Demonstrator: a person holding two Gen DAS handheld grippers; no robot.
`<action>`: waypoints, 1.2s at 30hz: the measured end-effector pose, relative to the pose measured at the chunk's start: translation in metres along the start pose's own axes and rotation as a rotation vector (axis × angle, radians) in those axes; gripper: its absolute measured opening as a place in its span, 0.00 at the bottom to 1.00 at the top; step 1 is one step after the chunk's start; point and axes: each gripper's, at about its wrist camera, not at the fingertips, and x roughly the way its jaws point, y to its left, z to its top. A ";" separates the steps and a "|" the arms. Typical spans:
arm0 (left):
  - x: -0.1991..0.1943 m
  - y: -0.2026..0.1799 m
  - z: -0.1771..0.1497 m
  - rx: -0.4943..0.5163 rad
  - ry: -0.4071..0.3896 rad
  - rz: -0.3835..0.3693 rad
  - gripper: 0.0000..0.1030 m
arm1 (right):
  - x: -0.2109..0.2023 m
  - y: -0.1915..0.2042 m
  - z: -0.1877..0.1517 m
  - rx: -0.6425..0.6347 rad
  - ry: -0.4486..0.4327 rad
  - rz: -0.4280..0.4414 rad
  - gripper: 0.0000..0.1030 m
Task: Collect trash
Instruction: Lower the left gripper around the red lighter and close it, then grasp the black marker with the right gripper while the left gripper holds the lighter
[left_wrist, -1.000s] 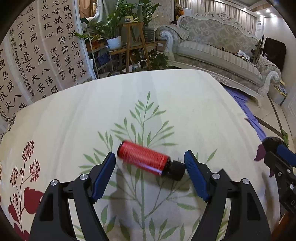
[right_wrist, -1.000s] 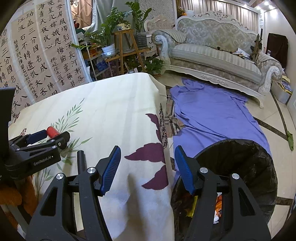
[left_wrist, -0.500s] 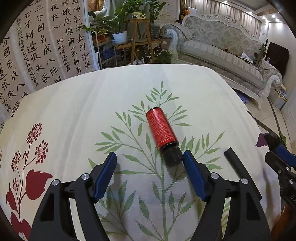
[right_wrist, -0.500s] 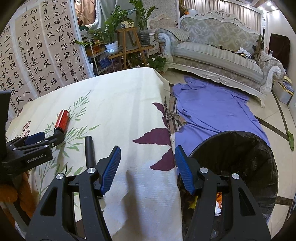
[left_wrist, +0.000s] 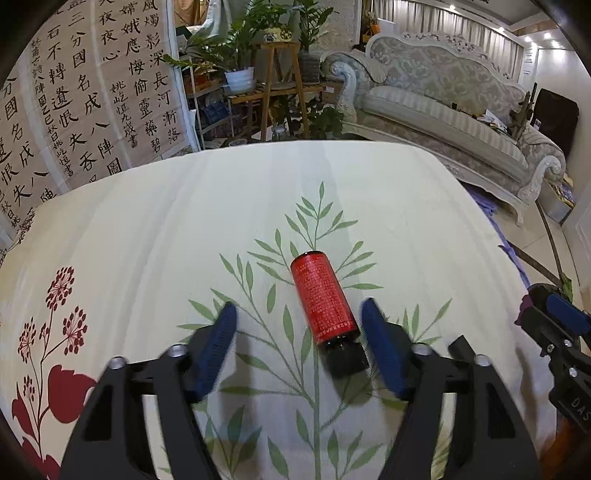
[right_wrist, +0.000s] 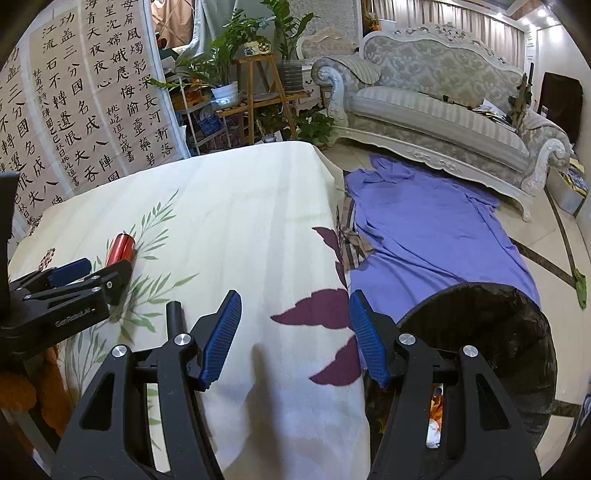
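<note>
Left gripper (left_wrist: 297, 334) closing around the red bottle (left_wrist: 323, 297), pads not touching yet; center it, squeeze the body. Right gripper (right_wrist: 295, 334) apart, empty, near bin (right_wrist: 517, 332).

Both grippers angled downward, neither gripping.

Left gripper (left_wrist: 299, 319): black arms rise from the lower corners of its own frame, blue pads at mid-height, jaws closing; a red bottle (left_wrist: 324, 300) lies between them nearer the right pad, a sliver of gap still showing, the left pad well apart from it. Seen side-on at the left edge of the right wrist view. Right gripper (right_wrist: 295, 321): jaws part-open with nothing between the pads, arms filling the bottom of its frame; its tip shows at the right edge of the left wrist view.
</note>
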 end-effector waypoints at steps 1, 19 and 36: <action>0.003 0.000 0.000 0.002 0.011 -0.007 0.53 | 0.000 0.000 0.000 0.000 0.001 0.000 0.58; -0.020 0.008 -0.024 0.028 -0.008 -0.025 0.24 | -0.011 0.008 -0.011 -0.022 0.002 0.005 0.58; -0.059 0.041 -0.076 -0.003 -0.022 0.048 0.24 | -0.024 0.049 -0.036 -0.118 0.039 0.062 0.56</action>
